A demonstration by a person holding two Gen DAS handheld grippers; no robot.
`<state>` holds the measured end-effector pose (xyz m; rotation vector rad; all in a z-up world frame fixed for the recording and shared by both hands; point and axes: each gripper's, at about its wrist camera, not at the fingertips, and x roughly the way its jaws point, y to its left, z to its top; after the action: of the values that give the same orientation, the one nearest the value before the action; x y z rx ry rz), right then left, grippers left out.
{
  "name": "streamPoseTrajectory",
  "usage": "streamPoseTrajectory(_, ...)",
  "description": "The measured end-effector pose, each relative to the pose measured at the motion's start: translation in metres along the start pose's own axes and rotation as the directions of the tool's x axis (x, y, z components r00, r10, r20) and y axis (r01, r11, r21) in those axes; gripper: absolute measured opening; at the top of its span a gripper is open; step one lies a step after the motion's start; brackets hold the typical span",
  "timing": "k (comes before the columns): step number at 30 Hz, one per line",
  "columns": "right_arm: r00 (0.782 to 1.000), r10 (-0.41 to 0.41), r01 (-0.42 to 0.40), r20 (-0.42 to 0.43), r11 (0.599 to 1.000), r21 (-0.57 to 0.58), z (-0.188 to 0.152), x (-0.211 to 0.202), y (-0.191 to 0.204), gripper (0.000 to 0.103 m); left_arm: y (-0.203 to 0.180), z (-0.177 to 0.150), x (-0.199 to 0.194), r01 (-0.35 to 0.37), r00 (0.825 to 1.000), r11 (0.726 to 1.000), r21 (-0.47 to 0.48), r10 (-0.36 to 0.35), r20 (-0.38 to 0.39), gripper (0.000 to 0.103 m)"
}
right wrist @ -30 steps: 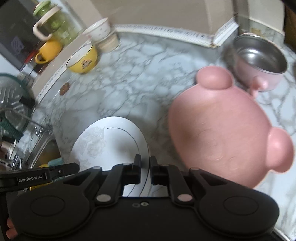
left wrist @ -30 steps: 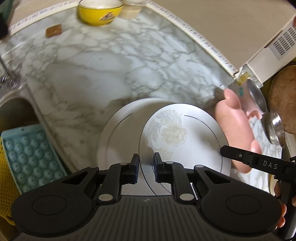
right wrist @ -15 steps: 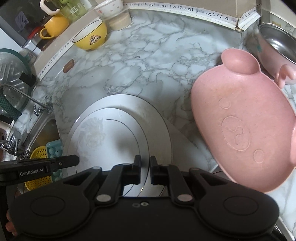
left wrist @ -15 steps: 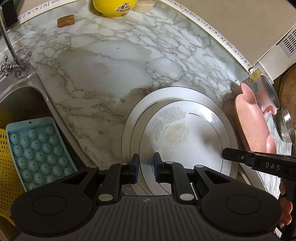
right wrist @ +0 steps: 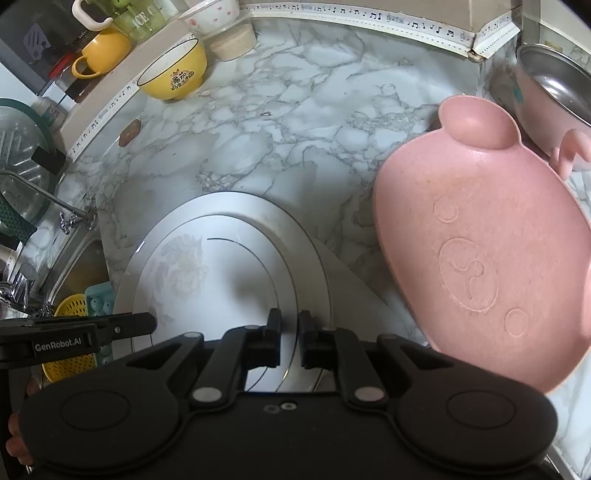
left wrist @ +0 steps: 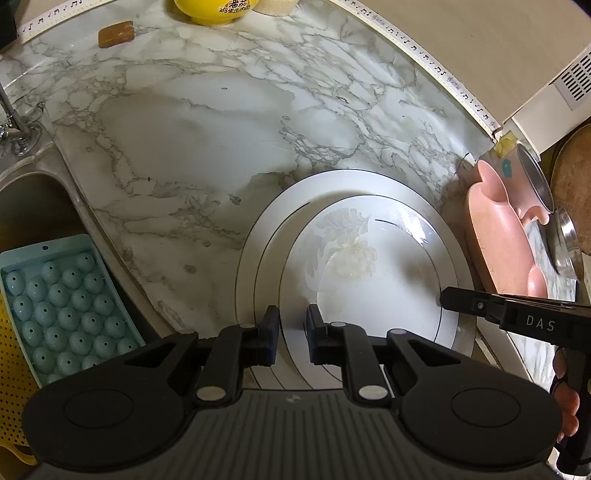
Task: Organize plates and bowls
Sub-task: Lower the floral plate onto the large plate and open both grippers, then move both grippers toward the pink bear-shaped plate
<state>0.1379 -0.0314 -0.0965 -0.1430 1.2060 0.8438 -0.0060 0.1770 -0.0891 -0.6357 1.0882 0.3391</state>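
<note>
Item: floral white plate [left wrist: 369, 280], nested on larger white plate [left wrist: 258, 236], marble surface [left wrist: 207, 122]. My left gripper [left wrist: 291, 334] and my right gripper [right wrist: 288, 339] each pinch its near rim, jaws narrow. Adjacent right: pink bear-shaped plate [right wrist: 487, 251].

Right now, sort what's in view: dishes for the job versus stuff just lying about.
Job: floral plate on larger white plate; pink bear plate; pink steel-lined bowl; yellow bowl.
Lying about: blue ice tray; yellow mug; brown block.
</note>
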Motion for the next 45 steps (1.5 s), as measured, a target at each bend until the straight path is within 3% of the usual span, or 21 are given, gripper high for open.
streamPoseTrajectory(11, 1.000, -0.030, 0.030, -0.008, 0.998, -0.053, 0.002, 0.001, 0.005, 0.006, 0.007, 0.003, -0.007, 0.007, 1.000, 1.000, 0.013, -0.007, 0.013, 0.015)
streamPoseTrajectory(19, 0.999, -0.047, 0.050, 0.021, 0.992, -0.120, 0.000, -0.011, 0.018, 0.020, -0.001, 0.000, -0.019, -0.036, 0.998, 0.998, 0.056, 0.032, 0.061, 0.015)
streamPoseTrajectory(38, 0.991, -0.041, 0.059, 0.128, 0.988, -0.143, -0.011, -0.058, 0.040, 0.031, -0.054, -0.004, -0.053, -0.041, 0.981, 0.976, 0.215, -0.001, 0.192, 0.015)
streamPoseTrajectory(43, 0.984, -0.034, 0.058, 0.176, 0.990, -0.132, -0.017, -0.074, 0.040, 0.033, -0.066, -0.005, -0.059, -0.038, 0.975, 0.968, 0.247, -0.018, 0.222, 0.029)
streamPoseTrajectory(45, 0.980, -0.039, 0.066, 0.197, 0.989, -0.134, -0.019, -0.080, 0.040, 0.035, -0.070, -0.007, -0.061, -0.039, 0.973, 0.965, 0.261, -0.022, 0.229, 0.030)
